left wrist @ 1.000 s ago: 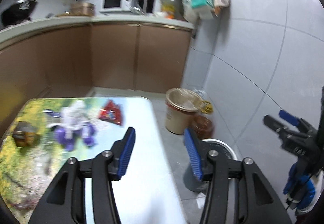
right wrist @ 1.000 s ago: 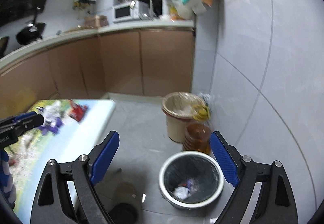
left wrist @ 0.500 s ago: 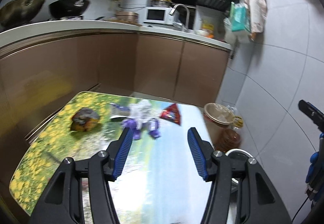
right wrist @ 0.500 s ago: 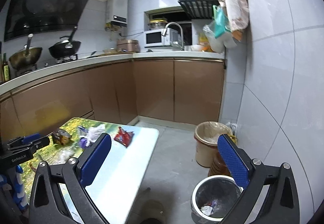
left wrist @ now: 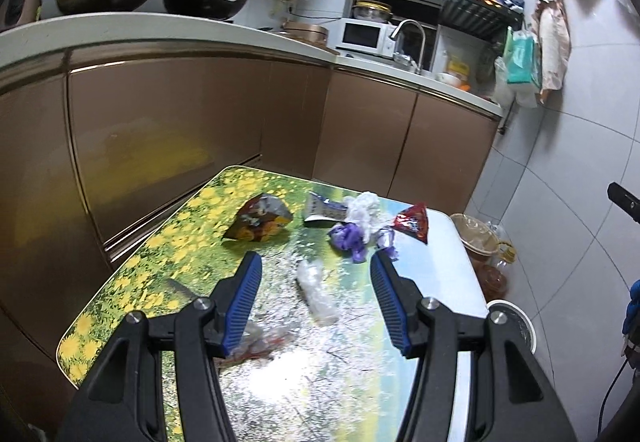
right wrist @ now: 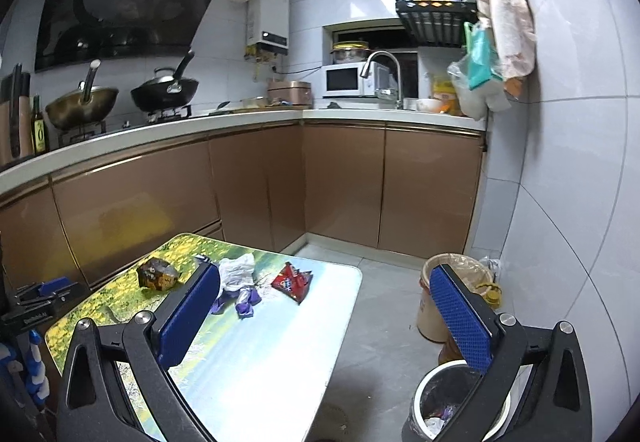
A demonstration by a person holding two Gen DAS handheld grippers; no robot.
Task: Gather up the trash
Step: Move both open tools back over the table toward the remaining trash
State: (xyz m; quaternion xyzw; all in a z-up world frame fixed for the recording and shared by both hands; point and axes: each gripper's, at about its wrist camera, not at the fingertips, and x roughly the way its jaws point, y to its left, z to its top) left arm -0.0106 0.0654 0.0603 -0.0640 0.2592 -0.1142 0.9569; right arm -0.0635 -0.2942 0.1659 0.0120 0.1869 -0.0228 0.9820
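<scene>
1. The left tongs stand apart and empty above the flower-printed table, a crumpled clear plastic wrapper lying on the table between their blue pads.
2. The right tongs gape wide, holding nothing, over the gap between the table and the round white-rimmed trash bin on the floor.
3. Farther off lie a purple-and-white wrapper clump, a red snack packet and a brown-orange snack bag.
4. The step looks like a reach for the next piece: lower the left tongs around the clear wrapper, squeeze, then carry it to the bin.
</scene>
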